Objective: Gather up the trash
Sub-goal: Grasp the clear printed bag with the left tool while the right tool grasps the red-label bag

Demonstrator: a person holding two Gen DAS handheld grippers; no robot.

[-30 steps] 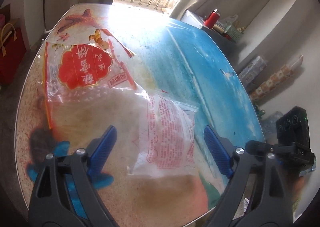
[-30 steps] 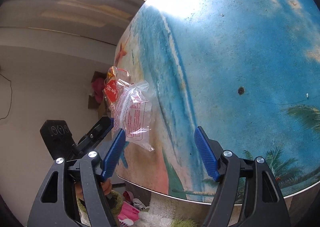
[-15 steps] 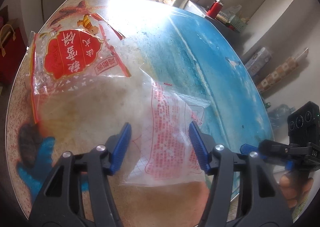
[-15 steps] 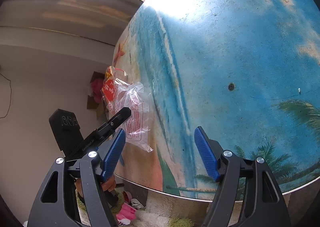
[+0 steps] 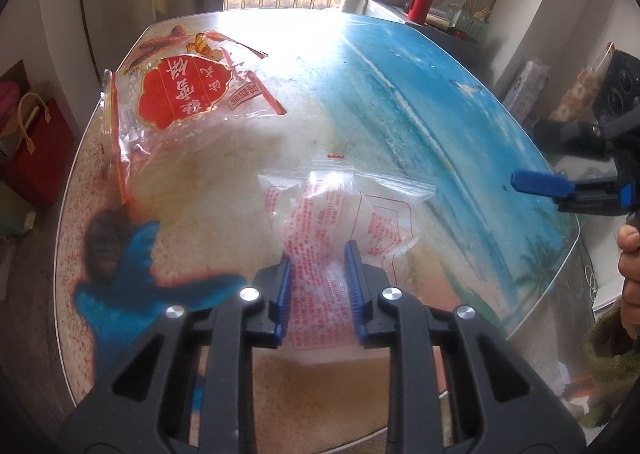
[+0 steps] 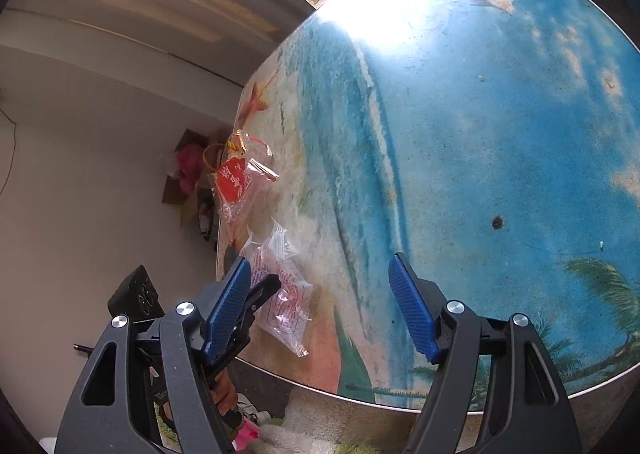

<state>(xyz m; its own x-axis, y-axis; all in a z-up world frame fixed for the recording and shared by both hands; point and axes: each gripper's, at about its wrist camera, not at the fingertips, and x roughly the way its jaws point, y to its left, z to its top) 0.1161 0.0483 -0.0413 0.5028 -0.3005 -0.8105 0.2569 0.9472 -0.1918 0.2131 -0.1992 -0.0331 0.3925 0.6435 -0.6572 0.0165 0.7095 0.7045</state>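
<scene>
Fingers [image 5: 356, 286] of the left gripper [image 5: 318, 286] are now pinching the near end of the clear zip bag [image 5: 340, 214] with red print, having narrowed from a wide spread a second ago, so the first piece of trash is looking secured and ready to lift off the beach-print table [image 5: 420, 102]. Farther along, the red-labelled wrapper [image 5: 180, 102] is lying loose near the table's far-left edge, probably next to collect, while the right gripper [image 6: 320, 306] is hovering spread wide and empty over the near table edge.
</scene>
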